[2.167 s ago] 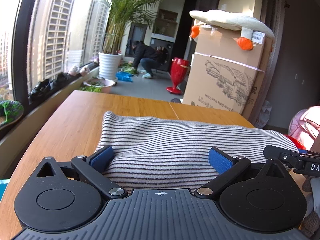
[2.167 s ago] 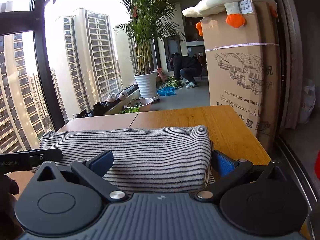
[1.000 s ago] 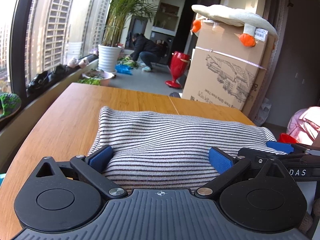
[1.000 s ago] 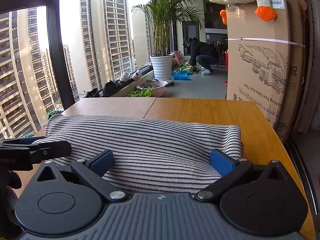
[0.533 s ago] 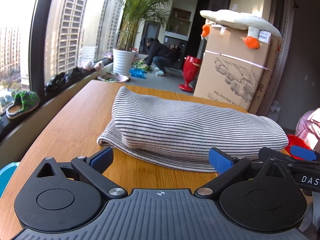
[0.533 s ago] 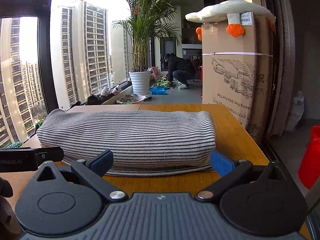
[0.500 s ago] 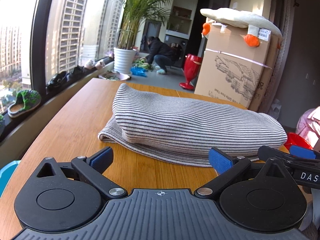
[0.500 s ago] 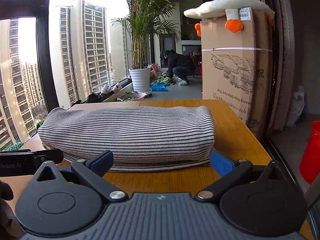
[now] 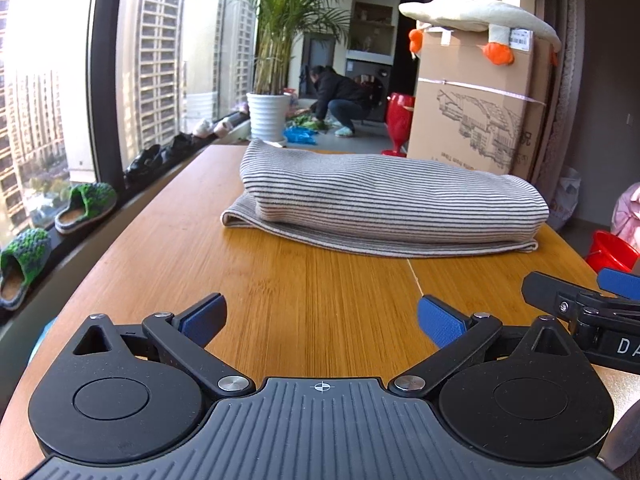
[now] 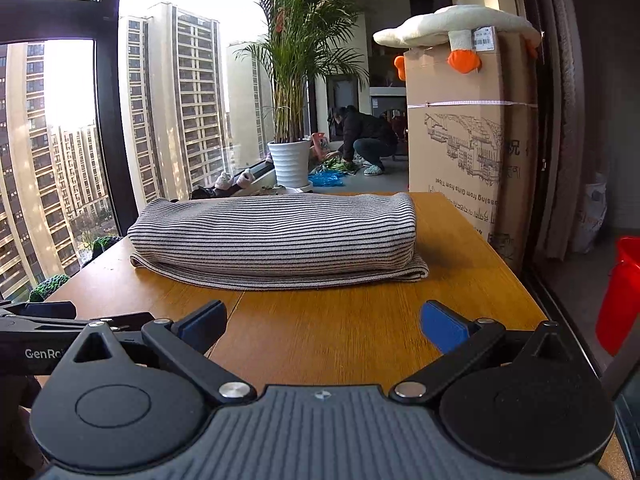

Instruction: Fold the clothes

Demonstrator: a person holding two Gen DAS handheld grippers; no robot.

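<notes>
Both grippers pulled back from folded striped garment [image 9: 384,204] on table [image 9: 320,296]; jaws wide apart, empty.

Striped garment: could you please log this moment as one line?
striped garment: folded on table | left hand-held gripper: open | right hand-held gripper: open

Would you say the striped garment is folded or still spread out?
Folded: the striped garment lies as a compact, layered bundle on the table, a lower layer's edge showing beneath.

Sunlit window [image 10: 60,128], potted palm [image 10: 294,80], cardboard box [image 10: 464,128], wooden table [image 10: 340,320]
</notes>
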